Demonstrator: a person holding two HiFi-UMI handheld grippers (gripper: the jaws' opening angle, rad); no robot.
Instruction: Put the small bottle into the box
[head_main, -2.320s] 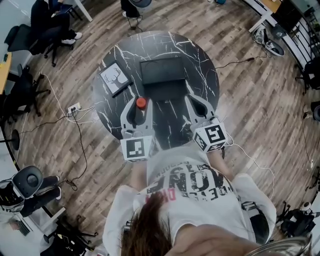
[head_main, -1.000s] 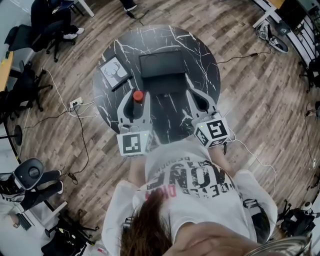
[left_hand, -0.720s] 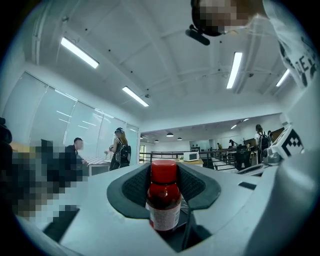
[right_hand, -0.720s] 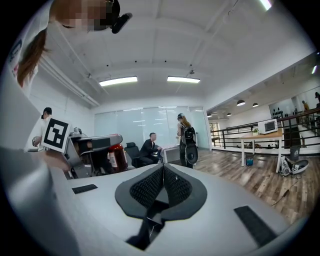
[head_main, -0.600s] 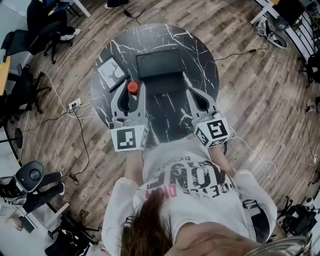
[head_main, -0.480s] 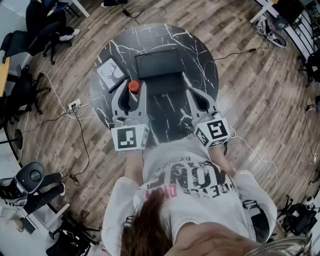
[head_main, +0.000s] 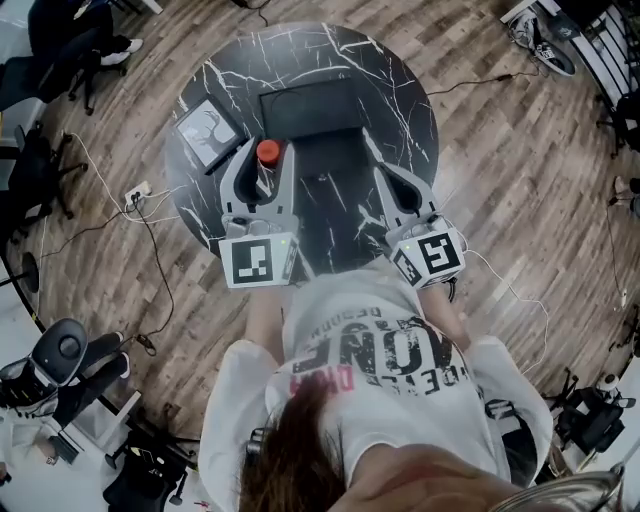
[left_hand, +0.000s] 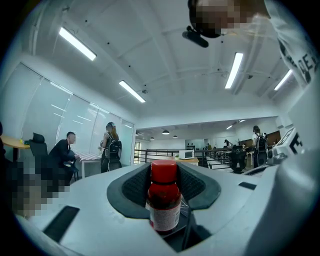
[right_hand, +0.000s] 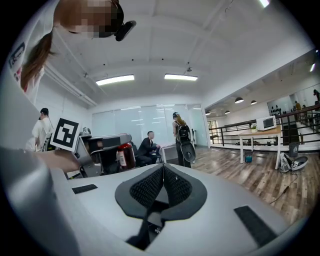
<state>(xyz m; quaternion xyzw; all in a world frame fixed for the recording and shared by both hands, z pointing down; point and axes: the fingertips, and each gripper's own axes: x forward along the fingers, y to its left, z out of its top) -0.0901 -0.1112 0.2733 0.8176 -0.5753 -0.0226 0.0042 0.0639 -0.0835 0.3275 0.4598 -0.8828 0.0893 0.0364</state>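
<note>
Left gripper (head_main: 266, 165) has moved toward 12 o'clock since a couple of seconds ago. The small bottle (head_main: 268, 151) rode with it from the near part of the table (head_main: 400, 90) to just left of the table's centre. It is now beside the box's (head_main: 310, 110) near-left corner, with the deer picture frame (head_main: 205, 133) at its 9 o'clock. The grip looks unchanged and the red cap is up. The right gripper (head_main: 375, 158) has stayed parked at about 4 o'clock.

My read: pickup is done and transport is partway. The bottle is level with the box front but not over the opening, so it needs a short shift toward 1 o'clock before it can be released.

View differences:
- The head view gives the layout of box, frame and both grippers, but hides the pad contact.
- The left gripper view shows what the head view can't — the left gripper (left_hand: 163, 175) has its jaws clamped on the small bottle (left_hand: 163, 202). The bottle is upright, label facing the camera, a pad on each side. There is no table or box in that view, only ceiling and room.
- The right gripper view shows the right gripper (right_hand: 162, 172) with jaws pressed together and nothing between them. It also catches the small bottle (right_hand: 125, 156) side-on at 10 o'clock, held clear in the air.
</note>
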